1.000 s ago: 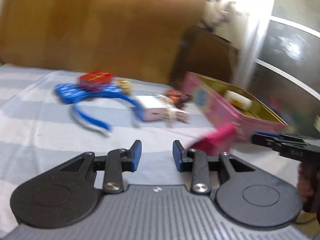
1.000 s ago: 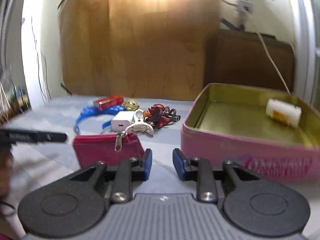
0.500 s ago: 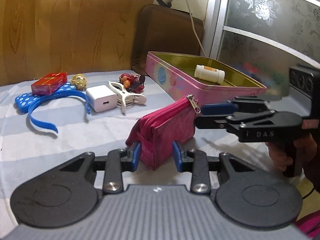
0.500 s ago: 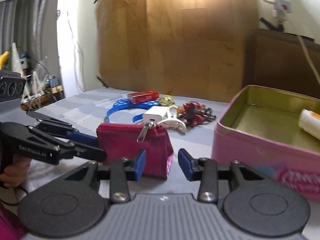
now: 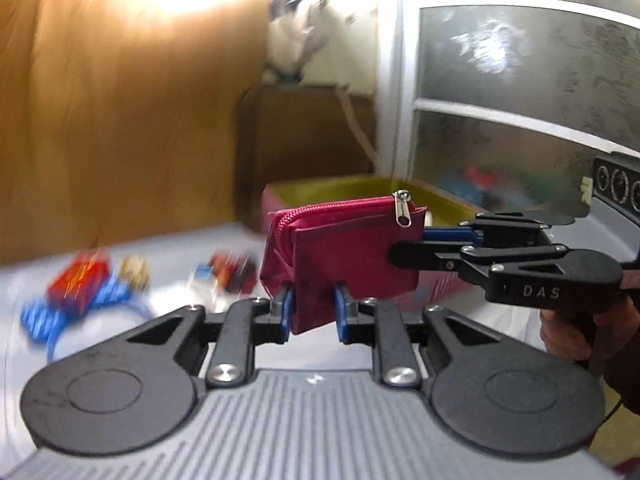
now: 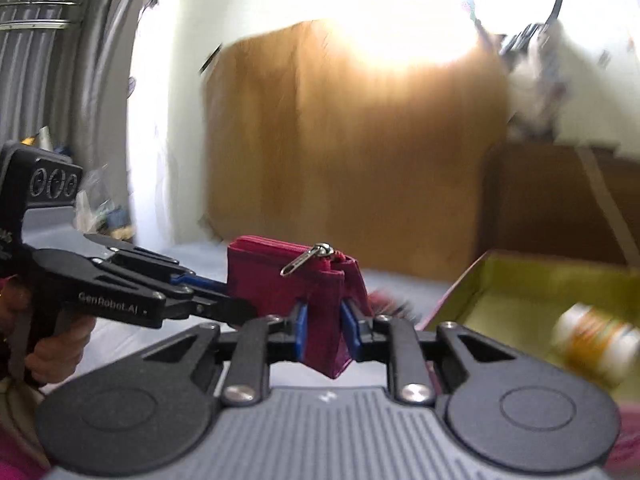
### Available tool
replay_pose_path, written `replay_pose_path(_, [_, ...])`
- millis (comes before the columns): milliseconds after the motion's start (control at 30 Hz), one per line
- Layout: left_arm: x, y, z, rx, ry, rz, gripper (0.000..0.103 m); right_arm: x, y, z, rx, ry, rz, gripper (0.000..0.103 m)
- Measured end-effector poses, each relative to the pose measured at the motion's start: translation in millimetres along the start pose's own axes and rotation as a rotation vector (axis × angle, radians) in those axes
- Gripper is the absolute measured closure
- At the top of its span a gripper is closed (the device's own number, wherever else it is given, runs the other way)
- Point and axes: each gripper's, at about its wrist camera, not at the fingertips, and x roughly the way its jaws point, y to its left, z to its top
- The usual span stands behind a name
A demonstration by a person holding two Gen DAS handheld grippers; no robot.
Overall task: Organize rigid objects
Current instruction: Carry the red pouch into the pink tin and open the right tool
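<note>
The pink tin box, open and standing at the far right of the striped bed surface, already has a small white bottle with an orange label lying in it, so I judge the sorting begun but far from finished. Most of the loose things are not yet put away, clustered on the bed to the left: a blue dotted headband, a red box on it, a small gold trinket, and a blurred white and red heap beside them that I cannot name. The crimson zip pouch is the piece in hand, raised off the bed just in front of the tin. The left gripper is closing its fingers on the pouch's lower edge, and the right gripper is closing its fingers on its other end, so both have hold of it, with the zipper pull hanging on top. Left to do: get the pouch into the tin, then the scattered items.
</note>
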Motion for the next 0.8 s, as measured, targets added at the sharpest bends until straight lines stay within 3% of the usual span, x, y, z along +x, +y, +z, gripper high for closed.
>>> replay_pose_path(167, [44.3,-22.7,26.7,0.049,-0.023,-0.046,0.08,-16.2,-26.8,6.0,-0.008,-0.049,-0.152,0.084])
replay_pose_path(333, [91.8,-45.9,33.8,0.073,0.024,-0.072,0.08,-22.6,-53.8,-5.7,-0.022,-0.022,-0.287,0.084])
replay_pose_path(467, [119.3,-58.3,28.3,0.087,0.079,-0.076,0.08,-21.4,-73.9,-15.2,0.039,0.023,-0.334,0.084])
replay_pose_path(600, [135.7,-65.3,23.1,0.115,0.123,-0.04,0.078,-13.4,-87.2,-26.4,0.09,0.058,-0.36,0.084])
replay_pose_path(667, [138.7,-67.5,24.4,0.124,0.132,-0.014,0.074,-6.5,-90.5,-31.4,0.095,0.081,-0.421,0.078])
replay_pose_path(800, [118.3,-62.7,28.1,0.115,0.085,-0.007,0.072,-5.4,-94.9,-34.5,0.138,0.056,-0.511,0.076])
